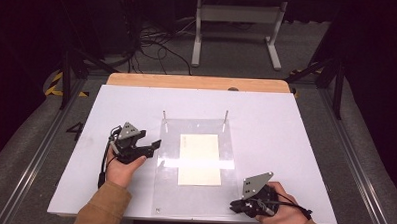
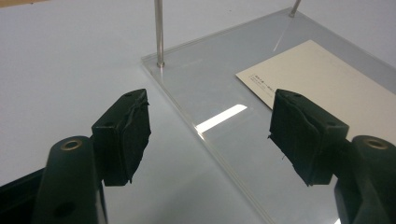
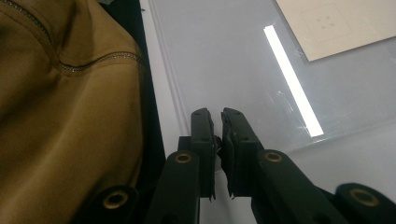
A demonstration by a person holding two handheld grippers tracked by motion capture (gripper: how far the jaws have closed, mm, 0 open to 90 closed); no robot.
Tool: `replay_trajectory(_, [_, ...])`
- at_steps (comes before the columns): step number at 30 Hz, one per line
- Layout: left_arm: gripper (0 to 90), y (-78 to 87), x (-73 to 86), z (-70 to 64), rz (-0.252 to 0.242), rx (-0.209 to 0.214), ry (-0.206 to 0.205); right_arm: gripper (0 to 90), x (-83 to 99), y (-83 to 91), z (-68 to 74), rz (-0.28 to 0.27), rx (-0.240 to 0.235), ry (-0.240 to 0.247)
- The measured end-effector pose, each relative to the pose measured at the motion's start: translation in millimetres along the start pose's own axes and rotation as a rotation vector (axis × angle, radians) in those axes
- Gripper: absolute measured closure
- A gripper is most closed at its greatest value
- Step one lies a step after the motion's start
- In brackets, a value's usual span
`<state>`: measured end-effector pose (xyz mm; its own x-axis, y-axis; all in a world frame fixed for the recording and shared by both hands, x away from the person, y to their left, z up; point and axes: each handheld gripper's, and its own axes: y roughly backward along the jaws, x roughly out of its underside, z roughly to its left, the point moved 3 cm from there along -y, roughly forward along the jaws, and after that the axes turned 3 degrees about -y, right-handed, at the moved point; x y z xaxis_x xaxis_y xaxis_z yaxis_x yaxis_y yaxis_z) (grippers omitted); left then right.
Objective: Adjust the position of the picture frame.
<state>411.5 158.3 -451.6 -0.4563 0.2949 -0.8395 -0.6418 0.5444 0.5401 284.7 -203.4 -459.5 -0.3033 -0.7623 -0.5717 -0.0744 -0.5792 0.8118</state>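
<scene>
Left gripper [image 1: 154,146]: it is held in the left hand [image 1: 118,168], just beside the left edge of the clear plate; its jaws are spread wide with nothing between them
Left gripper, own view [image 2: 210,135]: one jaw is seen over the white table, the other over the clear plate near the card
Right gripper [image 1: 233,207]: it is held in the right hand [image 1: 283,215] at the near right corner of the clear plate; its jaws are pressed almost together and nothing is seen held in them
Right gripper, own view [image 3: 218,122]: the jaw tips are seen low over the plate's near edge, with a brown sleeve [image 3: 60,116] beside them
Clear plate [image 1: 168,191]: it is laid flat in the middle of the white table [image 1: 286,125]
Thin rods [image 1: 164,116]: two are stood upright at the far corners of the plate
Card [image 1: 200,159]: a pale card is laid flat in the middle of the plate, apart from both grippers
Light stripe [image 3: 292,79]: a bright line is mirrored on the plate near the card
</scene>
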Motion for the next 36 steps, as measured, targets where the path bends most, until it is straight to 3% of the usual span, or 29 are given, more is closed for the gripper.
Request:
replay_trajectory(5, [31.7, -1.5, 1.8, 1.1, 0.022, -0.006, -0.005, 81.9, 0.2, 0.1, -0.5, -0.006, -0.017, -0.004])
replay_trajectory(8, [38.2, -3.3, 3.9, 2.5, 0.048, -0.015, -0.001, 76.0, 0.5, 2.0, -3.5, -0.039, -0.015, -0.024])
replay_trajectory(12, [61.1, -9.0, 7.0, 8.5, 0.1, -0.055, 0.0, 76.4, -1.2, 11.9, -7.9, -0.105, 0.025, -0.037])
replay_trajectory(14, [81.4, -13.3, 9.3, 12.1, 0.13, -0.051, 0.018, 77.1, -0.7, 18.0, -11.6, -0.138, 0.053, -0.058])
replay_trajectory(16, [89.5, -18.8, 12.1, 15.2, 0.162, -0.039, 0.045, 77.7, 0.6, 21.3, -14.5, -0.156, 0.067, -0.071])
replay_trajectory(20, [89.7, -31.9, 16.4, 14.0, 0.219, -0.007, 0.05, 78.2, 3.1, 26.6, -18.4, -0.177, 0.089, -0.093])
replay_trajectory(28, [89.9, -41.6, 12.0, 8.4, 0.208, 0.037, 0.036, 78.3, 7.8, 33.4, -23.3, -0.201, 0.122, -0.116])
replay_trajectory(36, [89.9, -49.3, 6.9, 4.6, 0.202, 0.015, 0.005, 78.4, 14.6, 37.6, -26.8, -0.219, 0.136, -0.15])
